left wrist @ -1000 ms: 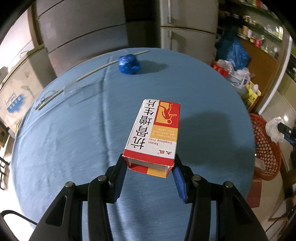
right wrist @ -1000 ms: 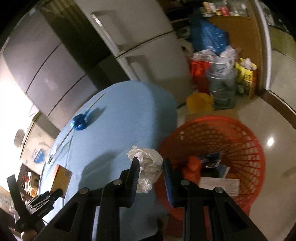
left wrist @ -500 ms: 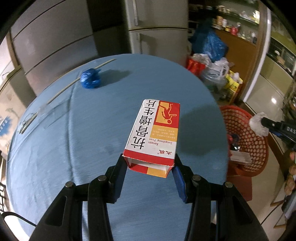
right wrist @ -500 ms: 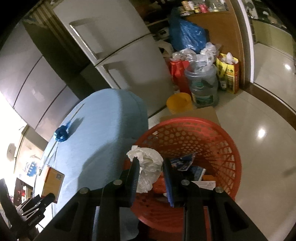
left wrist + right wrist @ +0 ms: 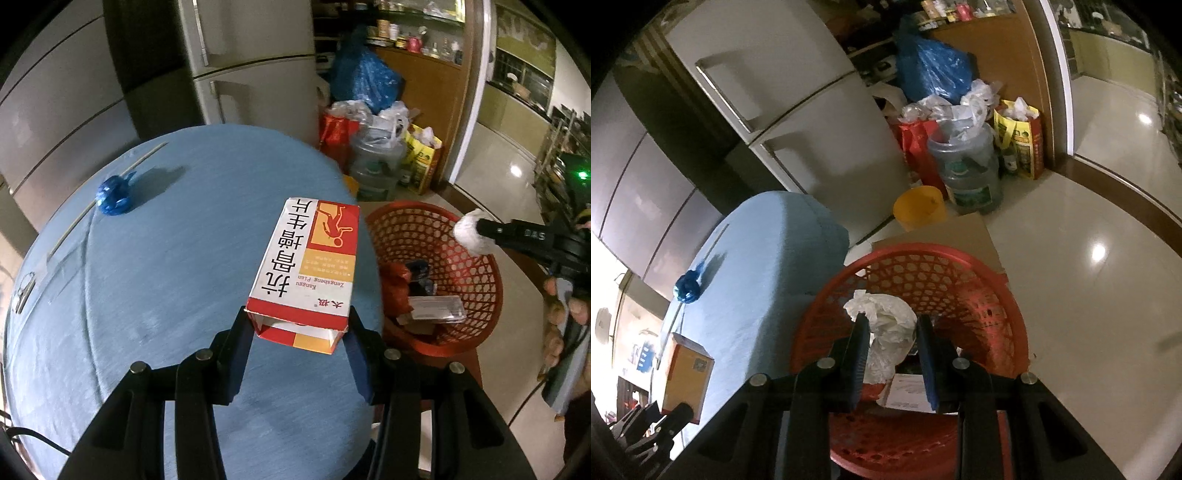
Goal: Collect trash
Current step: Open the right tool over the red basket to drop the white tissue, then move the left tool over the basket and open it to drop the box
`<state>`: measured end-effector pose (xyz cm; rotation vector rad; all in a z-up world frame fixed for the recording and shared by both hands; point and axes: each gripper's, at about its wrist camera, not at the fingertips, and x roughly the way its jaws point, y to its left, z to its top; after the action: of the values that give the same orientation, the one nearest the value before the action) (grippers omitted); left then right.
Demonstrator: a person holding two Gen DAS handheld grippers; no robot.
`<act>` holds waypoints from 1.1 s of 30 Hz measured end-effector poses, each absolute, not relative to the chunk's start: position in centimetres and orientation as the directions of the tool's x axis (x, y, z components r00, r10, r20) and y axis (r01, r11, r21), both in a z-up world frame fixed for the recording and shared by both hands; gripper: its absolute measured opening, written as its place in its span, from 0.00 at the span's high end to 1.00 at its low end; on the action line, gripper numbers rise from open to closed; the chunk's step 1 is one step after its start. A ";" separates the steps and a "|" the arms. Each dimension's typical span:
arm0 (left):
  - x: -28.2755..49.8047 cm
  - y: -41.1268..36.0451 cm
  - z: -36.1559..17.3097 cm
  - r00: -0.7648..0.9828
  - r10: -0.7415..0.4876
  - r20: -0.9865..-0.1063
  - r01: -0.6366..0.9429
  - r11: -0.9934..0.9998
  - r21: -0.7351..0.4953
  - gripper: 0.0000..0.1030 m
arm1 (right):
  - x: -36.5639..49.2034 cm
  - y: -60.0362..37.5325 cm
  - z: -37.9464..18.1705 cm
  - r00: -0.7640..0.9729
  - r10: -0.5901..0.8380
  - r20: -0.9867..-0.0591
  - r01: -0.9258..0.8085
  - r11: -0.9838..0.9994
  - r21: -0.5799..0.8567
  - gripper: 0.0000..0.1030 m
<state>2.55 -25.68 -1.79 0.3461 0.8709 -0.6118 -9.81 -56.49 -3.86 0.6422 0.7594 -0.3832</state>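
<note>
My left gripper (image 5: 297, 328) is shut on a red, white and yellow medicine box (image 5: 306, 266), held above the blue round table (image 5: 147, 277) near its right edge. My right gripper (image 5: 892, 332) is shut on a crumpled white tissue (image 5: 886, 325), held over the red mesh basket (image 5: 960, 273). In the left wrist view the basket (image 5: 476, 266) stands on the floor to the right, with the tissue (image 5: 467, 234) and right gripper above it. A crumpled blue wrapper (image 5: 112, 195) lies at the far left of the table.
The basket holds several pieces of trash (image 5: 436, 310). A thin stick (image 5: 110, 188) and a taped strip lie on the table's left side. Fridges (image 5: 798, 110), full bags (image 5: 938, 70), a water jug (image 5: 971, 170) and a yellow tub (image 5: 919, 206) stand beyond the table.
The left gripper has carried the box to the right toward the basket. The right gripper has moved the tissue from the table's edge to over the basket.
</note>
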 end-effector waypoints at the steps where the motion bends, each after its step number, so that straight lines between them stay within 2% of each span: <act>1: 2.5 -26.0 -1.8 0.487 -0.357 -0.797 0.631 0.775 0.038 0.52 | -9.8 -56.7 -4.1 0.669 -0.093 -0.737 0.540 0.742 0.397 0.73; 22: 1.6 -32.4 -1.8 0.421 -0.397 -0.816 0.720 0.693 0.034 0.52 | -11.2 -59.4 -8.0 0.575 -0.062 -0.816 0.624 0.678 0.389 0.71; 24: 1.6 -32.8 -1.8 0.421 -0.397 -0.816 0.723 0.690 0.037 0.52 | -11.3 -59.8 -8.3 0.566 -0.054 -0.823 0.633 0.667 0.392 0.60; 25: 1.6 -32.9 -1.9 0.419 -0.397 -0.817 0.724 0.689 0.038 0.52 | -11.5 -59.9 -8.2 0.576 -0.050 -0.816 0.632 0.660 0.405 0.40; 26: 1.5 -33.1 -1.9 0.419 -0.396 -0.817 0.725 0.688 0.039 0.52 | -11.8 -59.9 -8.1 0.588 -0.052 -0.807 0.629 0.656 0.416 0.33; 33: 1.1 -34.3 -2.3 0.407 -0.394 -0.824 0.740 0.671 0.045 0.52 | -12.8 -60.0 -6.3 0.622 -0.088 -0.778 0.620 0.662 0.421 0.33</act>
<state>1.07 -34.26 -2.26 0.4417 0.8928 -0.7444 -12.77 -60.02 -6.33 0.7454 0.8033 -0.4533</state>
